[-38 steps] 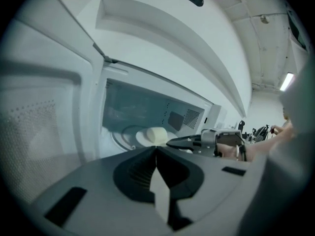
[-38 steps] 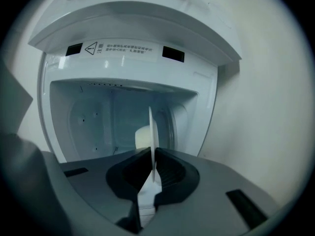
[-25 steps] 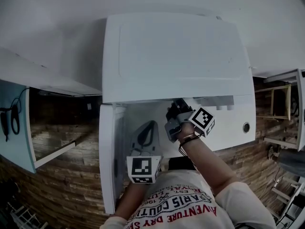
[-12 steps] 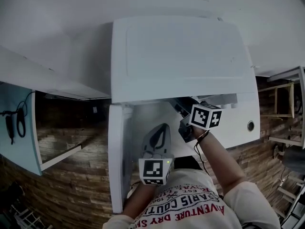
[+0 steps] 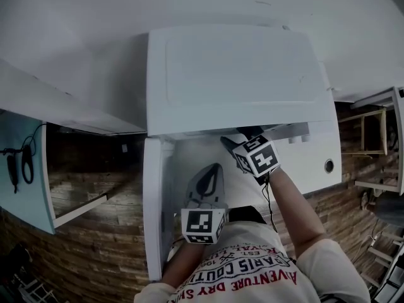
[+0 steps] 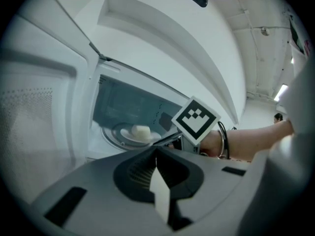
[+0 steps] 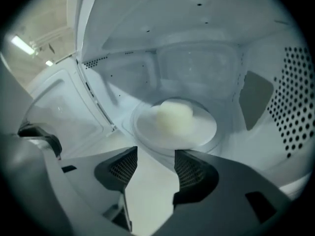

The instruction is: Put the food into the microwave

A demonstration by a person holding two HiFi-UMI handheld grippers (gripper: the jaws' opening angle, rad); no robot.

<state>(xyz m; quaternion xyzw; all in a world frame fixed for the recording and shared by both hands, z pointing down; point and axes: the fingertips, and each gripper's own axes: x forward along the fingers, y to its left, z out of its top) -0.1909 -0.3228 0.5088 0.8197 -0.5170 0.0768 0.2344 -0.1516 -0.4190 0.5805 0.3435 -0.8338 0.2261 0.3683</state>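
Observation:
A pale round lump of food (image 7: 173, 117) lies on the glass turntable plate (image 7: 202, 132) inside the white microwave (image 5: 240, 81). My right gripper (image 7: 156, 154) hovers just in front of the plate, its jaws opening with nothing between them. In the head view the right gripper (image 5: 230, 144) reaches into the oven's mouth. The left gripper (image 6: 156, 152) is shut and empty, held back outside the opening below the right one. From there the food (image 6: 141, 131) and the right gripper's marker cube (image 6: 195, 120) both show.
The microwave door (image 5: 158, 207) hangs open on the left. The control panel and its knob (image 5: 328, 165) are to the right of the opening. The cavity's perforated right wall (image 7: 295, 107) is close by. A light blue cabinet door (image 5: 25, 169) stands far left.
My right gripper has rolled at the wrist, turning its marker cube, and shifted a little to the right at the oven's mouth. The left gripper has stayed put.

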